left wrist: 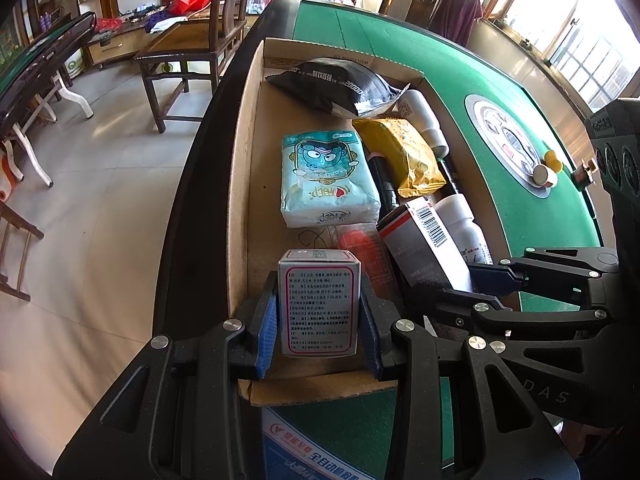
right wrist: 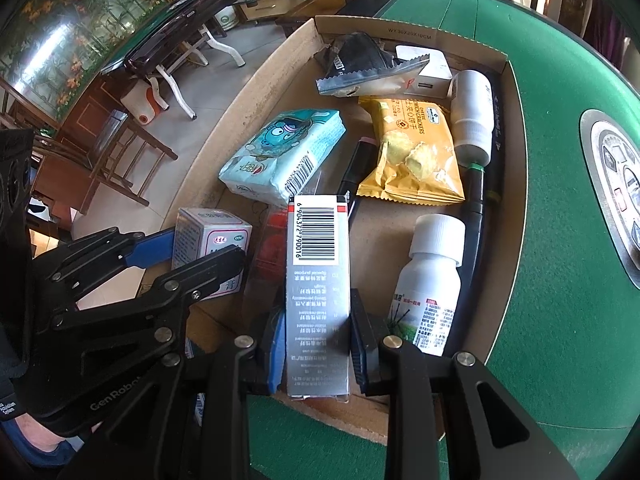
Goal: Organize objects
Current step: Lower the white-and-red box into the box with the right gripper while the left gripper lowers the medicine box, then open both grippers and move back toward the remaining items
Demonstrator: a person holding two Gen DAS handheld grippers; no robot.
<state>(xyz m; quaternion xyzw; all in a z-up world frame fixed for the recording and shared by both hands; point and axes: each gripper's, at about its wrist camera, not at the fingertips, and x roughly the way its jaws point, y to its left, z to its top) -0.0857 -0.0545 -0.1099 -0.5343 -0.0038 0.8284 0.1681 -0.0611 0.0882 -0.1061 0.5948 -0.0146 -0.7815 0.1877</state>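
Observation:
A shallow cardboard box lies on a green game table. My left gripper is shut on a small silver medicine box, held upright over the box's near left corner. My right gripper is shut on a long silver carton with a barcode, just right of the medicine box. Inside the cardboard box lie a blue tissue pack, a yellow cracker bag, a black pouch, two white bottles and black markers.
The green table has a round silver centre panel with small pieces on it. Wooden chairs, another folded game table and tiled floor lie to the left. A printed blue box sits under my left gripper.

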